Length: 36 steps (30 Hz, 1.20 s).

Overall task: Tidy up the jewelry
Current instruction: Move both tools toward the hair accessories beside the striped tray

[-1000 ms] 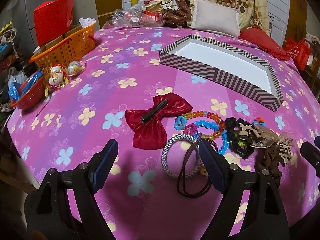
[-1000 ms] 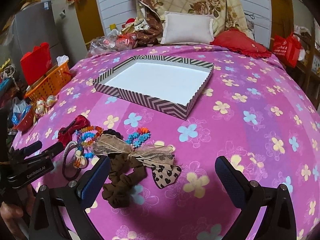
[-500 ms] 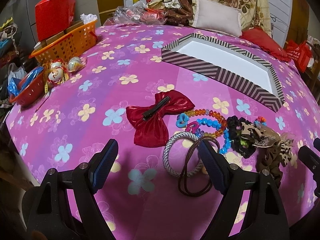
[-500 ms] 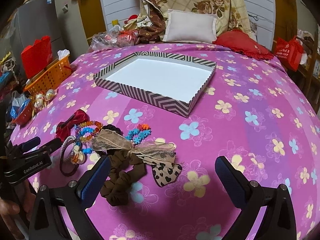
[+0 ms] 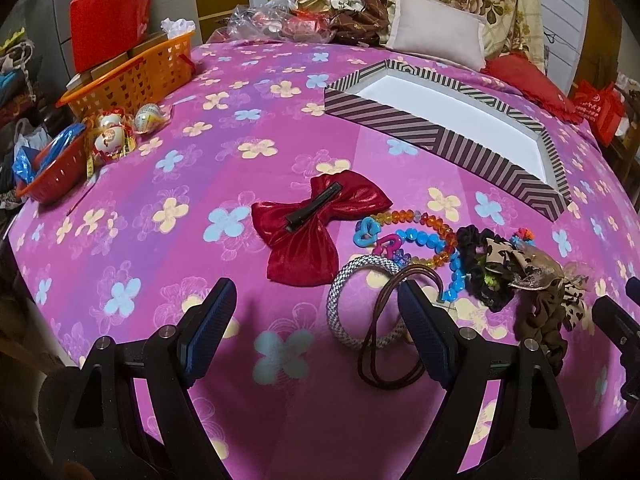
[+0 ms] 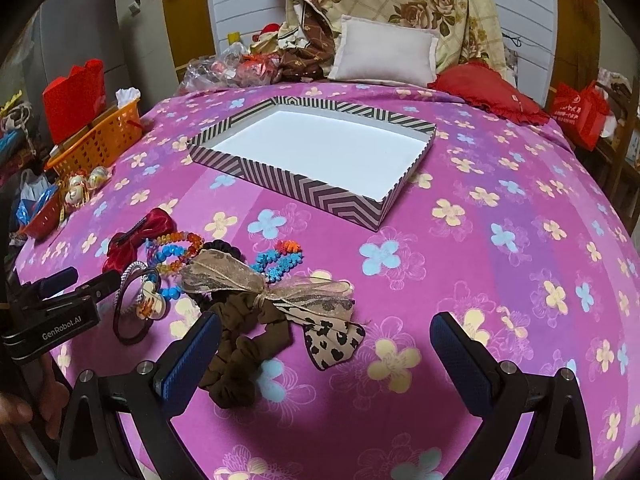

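Both grippers' jaws wide, empty

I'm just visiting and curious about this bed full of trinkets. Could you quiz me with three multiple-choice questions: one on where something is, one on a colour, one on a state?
1. Where does the red bow lie?
A. Inside the striped box
B. On the bedspread, left of the bead bracelets
C. In the orange basket

2. What colour is the inside of the striped box?
A. White
B. Black
C. Green

3. How are the two claws?
A. Both clamped on jewelry
B. One open, one shut
C. Both open, holding nothing

Answers:
1 B: the bow rests on the bedspread beside the bead bracelets.
2 A: its floor shows plain white.
3 C: the left claw and the right claw both show wide gaps with nothing gripped.
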{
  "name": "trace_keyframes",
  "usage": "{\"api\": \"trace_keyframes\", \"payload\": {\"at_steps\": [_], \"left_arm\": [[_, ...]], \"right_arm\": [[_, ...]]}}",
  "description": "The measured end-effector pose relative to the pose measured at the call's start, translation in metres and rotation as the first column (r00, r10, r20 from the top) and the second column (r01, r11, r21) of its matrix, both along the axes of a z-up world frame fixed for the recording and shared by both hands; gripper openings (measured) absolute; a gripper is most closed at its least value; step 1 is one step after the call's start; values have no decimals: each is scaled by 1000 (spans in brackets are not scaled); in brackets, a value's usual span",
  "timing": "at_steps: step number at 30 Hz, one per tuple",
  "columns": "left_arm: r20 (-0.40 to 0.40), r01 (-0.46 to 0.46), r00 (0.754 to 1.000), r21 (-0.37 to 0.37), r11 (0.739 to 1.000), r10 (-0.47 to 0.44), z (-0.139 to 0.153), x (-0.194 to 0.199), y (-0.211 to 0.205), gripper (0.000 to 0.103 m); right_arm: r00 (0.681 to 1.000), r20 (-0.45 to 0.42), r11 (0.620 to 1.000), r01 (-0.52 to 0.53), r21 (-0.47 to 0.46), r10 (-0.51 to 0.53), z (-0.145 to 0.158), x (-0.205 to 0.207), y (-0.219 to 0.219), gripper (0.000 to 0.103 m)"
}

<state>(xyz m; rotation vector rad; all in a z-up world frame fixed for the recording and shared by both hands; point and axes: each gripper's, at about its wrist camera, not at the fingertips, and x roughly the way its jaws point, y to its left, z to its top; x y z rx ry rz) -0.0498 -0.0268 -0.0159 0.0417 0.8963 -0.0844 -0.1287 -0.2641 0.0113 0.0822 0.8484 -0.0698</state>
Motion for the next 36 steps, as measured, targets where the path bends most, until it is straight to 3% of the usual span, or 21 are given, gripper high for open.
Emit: {"api": "trace_keyframes", "payload": {"at_steps": [36], "left_arm": [[-8, 0, 1000, -4, 1000, 0, -2, -1, -1, 83]], "right_arm": [[1000, -17, 1000, 9, -1, -9, -3, 0, -1, 103]]}}
